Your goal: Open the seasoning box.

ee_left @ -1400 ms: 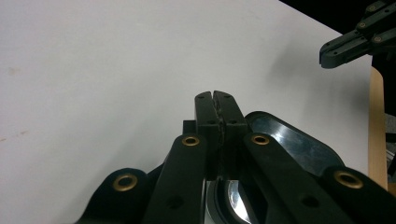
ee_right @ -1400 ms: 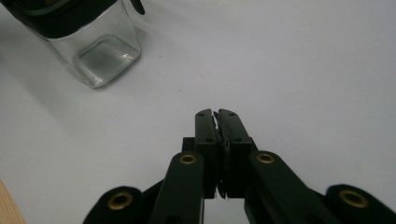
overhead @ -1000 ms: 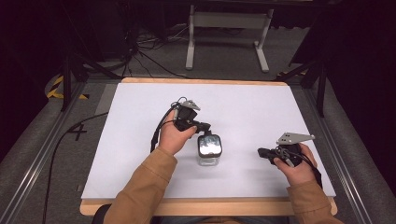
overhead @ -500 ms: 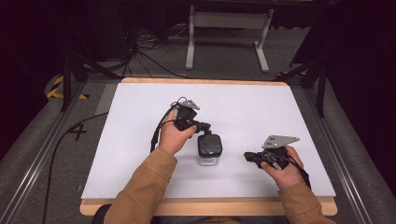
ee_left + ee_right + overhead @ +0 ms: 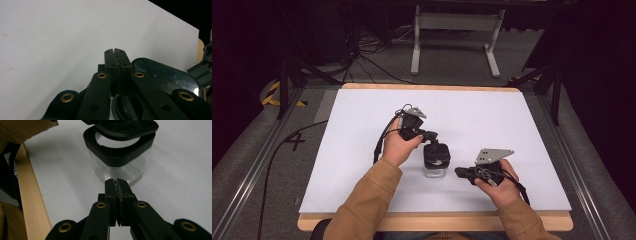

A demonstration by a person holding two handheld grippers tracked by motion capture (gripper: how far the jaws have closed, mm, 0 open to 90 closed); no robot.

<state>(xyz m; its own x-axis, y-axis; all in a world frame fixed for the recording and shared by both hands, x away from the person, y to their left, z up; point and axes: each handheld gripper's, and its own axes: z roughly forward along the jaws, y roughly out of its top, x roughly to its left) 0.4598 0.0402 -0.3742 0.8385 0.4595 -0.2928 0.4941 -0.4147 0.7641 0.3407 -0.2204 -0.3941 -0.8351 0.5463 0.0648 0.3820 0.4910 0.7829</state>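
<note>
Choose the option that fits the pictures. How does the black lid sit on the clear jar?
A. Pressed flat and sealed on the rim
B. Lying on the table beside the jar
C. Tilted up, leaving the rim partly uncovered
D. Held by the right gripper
C: in the right gripper view the lid sits tilted above the jar, and part of the opening shows under it.

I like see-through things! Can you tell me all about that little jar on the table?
The jar is small, squarish with rounded corners, with clear glass-like walls and a thick black rim. It looks empty and stands upright on the white table, near its front. Its black lid sits tilted and partly lifted over the opening.
</note>
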